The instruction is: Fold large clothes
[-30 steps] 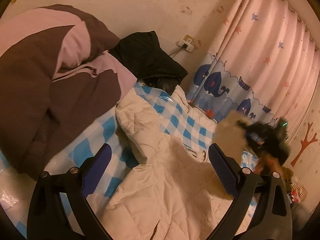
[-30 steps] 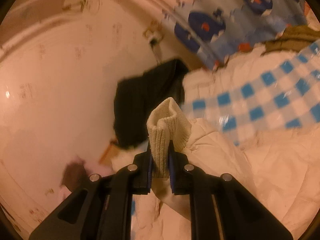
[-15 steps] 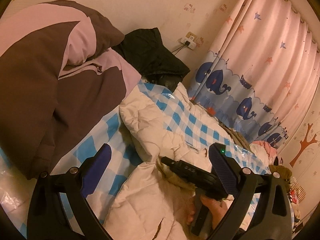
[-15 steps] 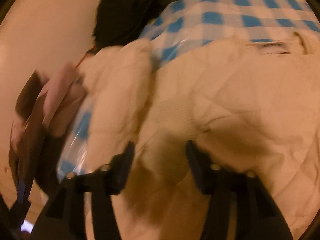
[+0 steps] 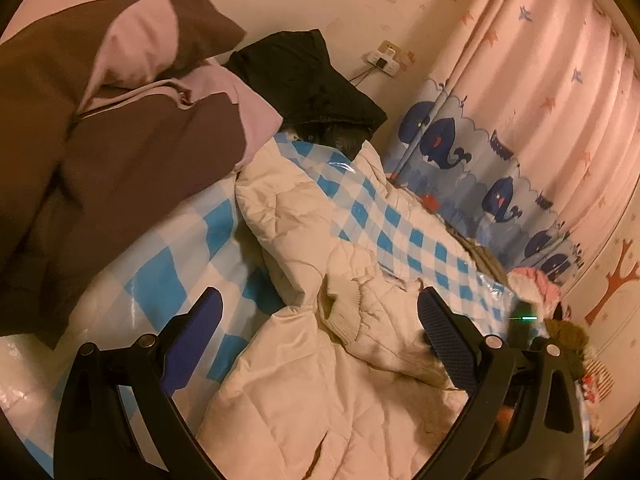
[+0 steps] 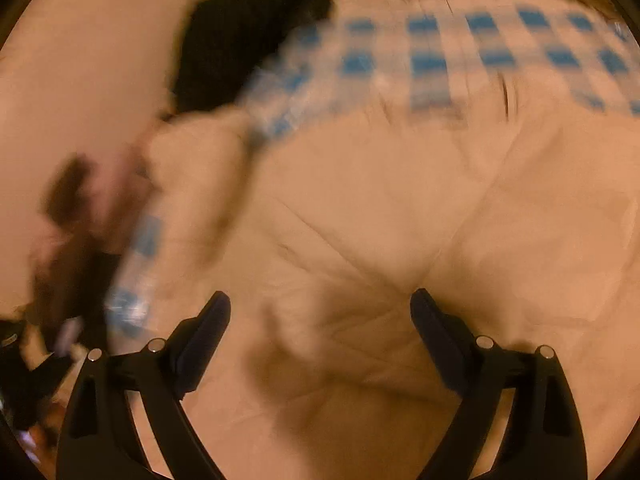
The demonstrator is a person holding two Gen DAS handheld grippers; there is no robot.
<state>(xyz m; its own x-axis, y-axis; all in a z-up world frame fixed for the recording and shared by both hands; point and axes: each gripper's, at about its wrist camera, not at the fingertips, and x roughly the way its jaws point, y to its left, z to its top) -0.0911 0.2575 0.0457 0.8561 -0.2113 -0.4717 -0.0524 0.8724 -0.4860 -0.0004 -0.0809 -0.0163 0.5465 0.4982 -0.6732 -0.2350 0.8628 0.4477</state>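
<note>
The cream quilted coat lies spread on the checked bed, one sleeve with its ribbed cuff folded onto the body. Left gripper and right gripper hover above the coat, both spread wide and empty. Through the blur, the far sleeve and body folds seemingly remain.

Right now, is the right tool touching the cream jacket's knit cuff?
Apart. In the left wrist view the knit cuff lies free on the cream jacket, nothing gripping it. In the right wrist view the right tool is open over plain quilted fabric.
</note>
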